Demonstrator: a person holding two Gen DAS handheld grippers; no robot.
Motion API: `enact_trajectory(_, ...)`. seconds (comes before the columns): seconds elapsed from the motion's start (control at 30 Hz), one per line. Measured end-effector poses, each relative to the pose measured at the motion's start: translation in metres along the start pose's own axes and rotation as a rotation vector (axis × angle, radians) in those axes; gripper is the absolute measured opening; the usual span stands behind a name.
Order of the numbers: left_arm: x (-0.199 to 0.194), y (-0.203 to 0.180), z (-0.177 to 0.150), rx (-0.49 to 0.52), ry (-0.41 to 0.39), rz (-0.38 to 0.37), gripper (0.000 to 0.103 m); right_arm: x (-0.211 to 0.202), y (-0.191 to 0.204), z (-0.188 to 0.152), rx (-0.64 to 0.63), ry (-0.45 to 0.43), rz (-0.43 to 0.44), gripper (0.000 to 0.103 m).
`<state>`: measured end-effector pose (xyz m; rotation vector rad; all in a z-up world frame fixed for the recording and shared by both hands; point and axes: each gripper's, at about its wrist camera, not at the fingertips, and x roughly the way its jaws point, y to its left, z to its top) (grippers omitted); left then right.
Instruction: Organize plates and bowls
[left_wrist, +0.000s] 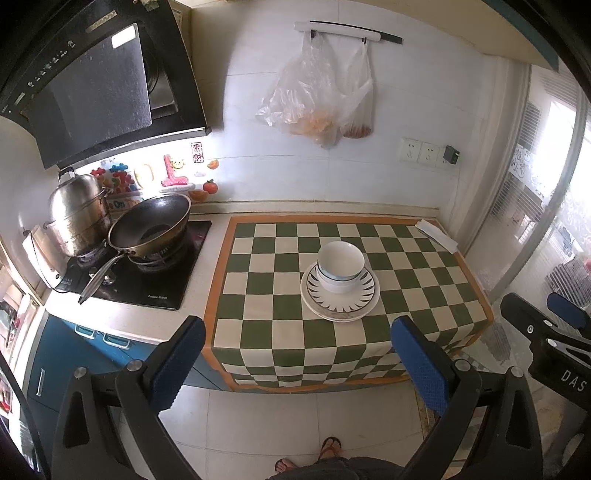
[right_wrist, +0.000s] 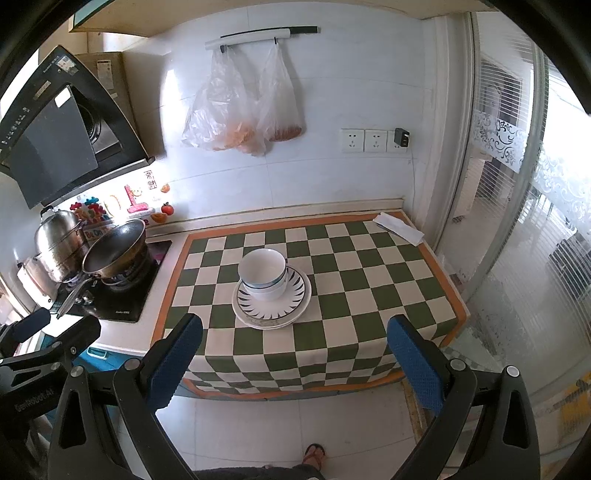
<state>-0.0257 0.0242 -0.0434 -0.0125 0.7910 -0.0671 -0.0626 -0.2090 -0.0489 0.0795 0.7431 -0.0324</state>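
Hovering over the floor in front of the table (left_wrist: 221, 332), the left hand-held gripper (left_wrist: 297, 354) points toward the wall with its blue-padded fingers (left_wrist: 177, 362) spread wide apart and nothing between them. The right hand-held gripper (right_wrist: 293, 354) hangs beside it at a similar height, also short of the table edge, its fingers (right_wrist: 413, 365) likewise wide apart and empty. Both sit well apart from the dishes.

On the green and cream checked cloth (right_wrist: 369, 288), a white bowl (right_wrist: 263, 271) with thin blue bands stands upright, nested in at least one more bowl beneath it. The bowls rest on the plates (right_wrist: 271, 304), a stack whose top plate has dark leaf-shaped marks around its rim. The stack is near the middle of the cloth. Left of the cloth, a dark wok (left_wrist: 151, 225) and a steel pot (left_wrist: 79, 214) stand on the stove. A folded white paper (right_wrist: 399, 229) lies at the cloth's far right corner.
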Motion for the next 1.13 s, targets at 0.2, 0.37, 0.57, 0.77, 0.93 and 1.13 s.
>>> enact_trajectory(0.2,0.003,0.001,0.001,-0.001,-0.002,0.0,0.103,0.002,0.003,-0.003,-0.001,0.005,-0.003,0.102)
enact_trajectory(0.37,0.004,0.002,0.002,-0.001,-0.001,-0.005,0.103,0.003,0.005,-0.004,-0.004,0.005,-0.007,0.102)
enact_trajectory(0.57,0.003,-0.003,-0.002,-0.009,-0.003,0.001,0.103,0.004,0.006,-0.004,-0.004,0.005,-0.011,0.102)
enact_trajectory(0.77,0.004,-0.008,-0.003,-0.008,0.0,0.002,0.103,0.006,0.006,-0.003,-0.001,0.006,-0.015,0.102)
enact_trajectory(0.93,0.01,-0.016,-0.005,0.004,0.027,-0.016,0.103,0.007,0.006,-0.004,0.0,0.011,-0.011,0.102)
enact_trajectory(1.13,0.005,-0.013,-0.002,-0.015,0.002,-0.006,0.103,0.009,0.005,-0.004,0.001,0.013,-0.013,0.102)
